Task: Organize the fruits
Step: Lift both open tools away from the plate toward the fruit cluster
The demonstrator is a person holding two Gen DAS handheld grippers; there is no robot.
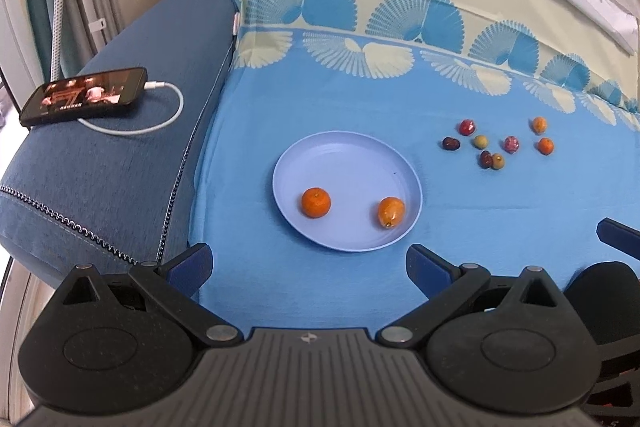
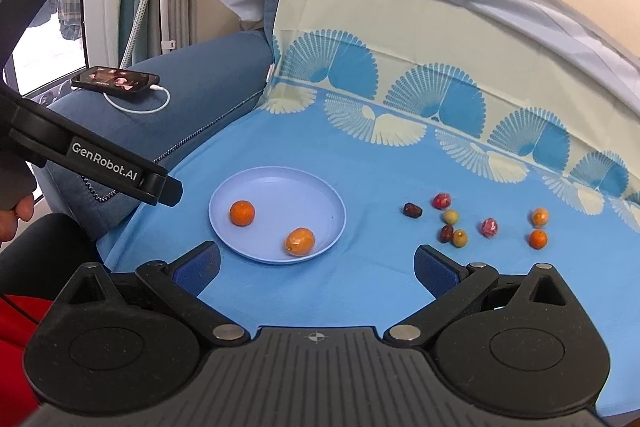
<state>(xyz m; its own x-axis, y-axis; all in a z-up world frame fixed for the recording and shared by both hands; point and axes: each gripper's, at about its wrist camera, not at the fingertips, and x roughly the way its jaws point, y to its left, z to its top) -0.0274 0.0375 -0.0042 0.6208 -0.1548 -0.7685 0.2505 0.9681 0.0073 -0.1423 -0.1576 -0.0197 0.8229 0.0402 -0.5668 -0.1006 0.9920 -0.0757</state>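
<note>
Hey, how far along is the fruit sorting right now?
Two orange fruits already lie on the round pale-blue plate. Nothing is in hand: the left gripper and right gripper both have open, empty jaws. Eight small fruits remain on the blue cloth.

I'm looking at my left gripper point(image 1: 308, 267): black ribbed housing, round pivot discs, silver screws, blue pads point(image 1: 192, 267). My right gripper point(image 2: 316, 267) is looking identical. White "GenRobot.AI" lettering point(image 2: 105, 163) is showing along the left's black side. The person is wearing red point(image 2: 16, 323) and black point(image 2: 44, 251).
</note>
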